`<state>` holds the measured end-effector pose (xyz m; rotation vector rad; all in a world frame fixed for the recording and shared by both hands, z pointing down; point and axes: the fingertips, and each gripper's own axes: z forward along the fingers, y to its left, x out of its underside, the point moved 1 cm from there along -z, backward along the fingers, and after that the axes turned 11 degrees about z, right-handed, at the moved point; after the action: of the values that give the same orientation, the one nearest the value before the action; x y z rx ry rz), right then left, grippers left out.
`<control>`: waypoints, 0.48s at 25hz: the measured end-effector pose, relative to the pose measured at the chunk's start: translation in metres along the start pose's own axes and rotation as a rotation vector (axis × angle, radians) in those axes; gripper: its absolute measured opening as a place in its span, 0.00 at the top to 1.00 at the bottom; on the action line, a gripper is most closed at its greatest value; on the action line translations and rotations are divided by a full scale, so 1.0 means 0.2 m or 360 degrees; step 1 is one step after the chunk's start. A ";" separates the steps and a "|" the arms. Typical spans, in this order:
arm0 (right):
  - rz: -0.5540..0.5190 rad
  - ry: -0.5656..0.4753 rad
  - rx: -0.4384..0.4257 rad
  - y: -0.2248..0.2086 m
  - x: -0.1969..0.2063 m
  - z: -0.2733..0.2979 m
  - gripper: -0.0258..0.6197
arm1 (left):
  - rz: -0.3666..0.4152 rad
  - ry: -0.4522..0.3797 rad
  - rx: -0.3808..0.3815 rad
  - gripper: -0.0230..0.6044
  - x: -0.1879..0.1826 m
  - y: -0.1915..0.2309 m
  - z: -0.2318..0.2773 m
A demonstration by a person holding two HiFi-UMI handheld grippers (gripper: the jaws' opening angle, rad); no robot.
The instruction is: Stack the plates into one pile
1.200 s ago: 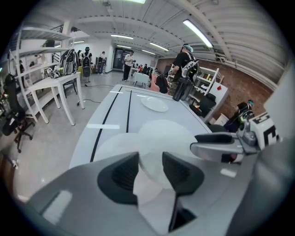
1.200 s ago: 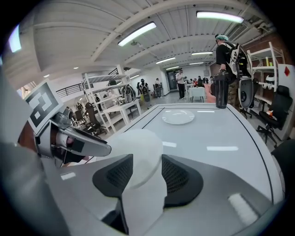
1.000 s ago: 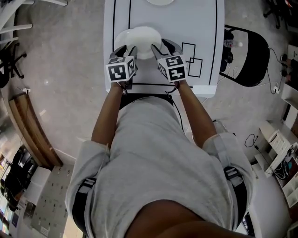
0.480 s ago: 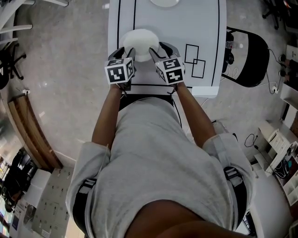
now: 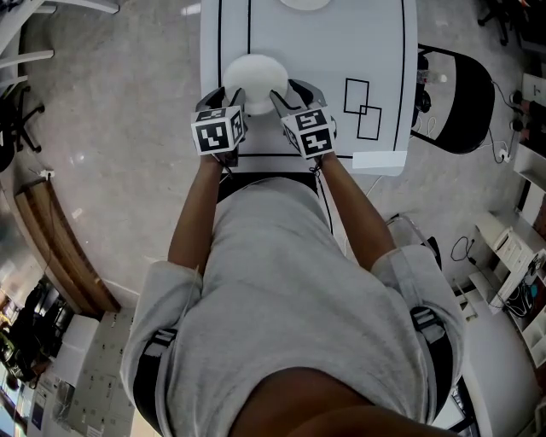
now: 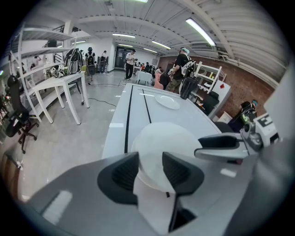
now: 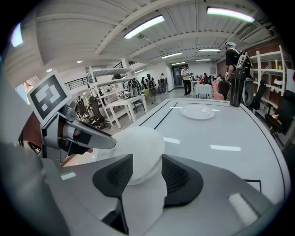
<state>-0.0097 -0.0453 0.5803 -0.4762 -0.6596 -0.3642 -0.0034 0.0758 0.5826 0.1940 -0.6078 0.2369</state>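
Moved: left gripper [image 5: 225,92] and right gripper [image 5: 292,90] have edged inward.
Near plate [image 5: 254,72]: on table [image 5: 375,51], straight ahead between both, equally near.
Jaws: both wide apart, rim in each gap; contact probably none.
Far plate [image 5: 304,3]: beyond.

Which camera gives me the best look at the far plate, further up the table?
The right gripper view: the far plate lies whole and unobstructed on the table, largest there. The left gripper view also shows the far plate whole, but smaller. The head view catches only its near edge, cut off at the top.
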 end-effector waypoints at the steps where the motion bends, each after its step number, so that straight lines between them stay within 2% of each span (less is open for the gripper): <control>1: 0.0006 0.0003 0.0003 0.01 0.01 0.01 0.65 | 0.0001 0.0003 0.0001 0.70 0.01 0.01 0.00; 12: 0.0046 0.0010 0.0061 0.06 0.06 0.05 0.65 | 0.0059 0.0041 0.0025 0.70 0.06 0.07 0.04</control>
<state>0.0006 -0.0319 0.5913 -0.4478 -0.6522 -0.3253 -0.0022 0.0893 0.5969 0.1949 -0.5845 0.2801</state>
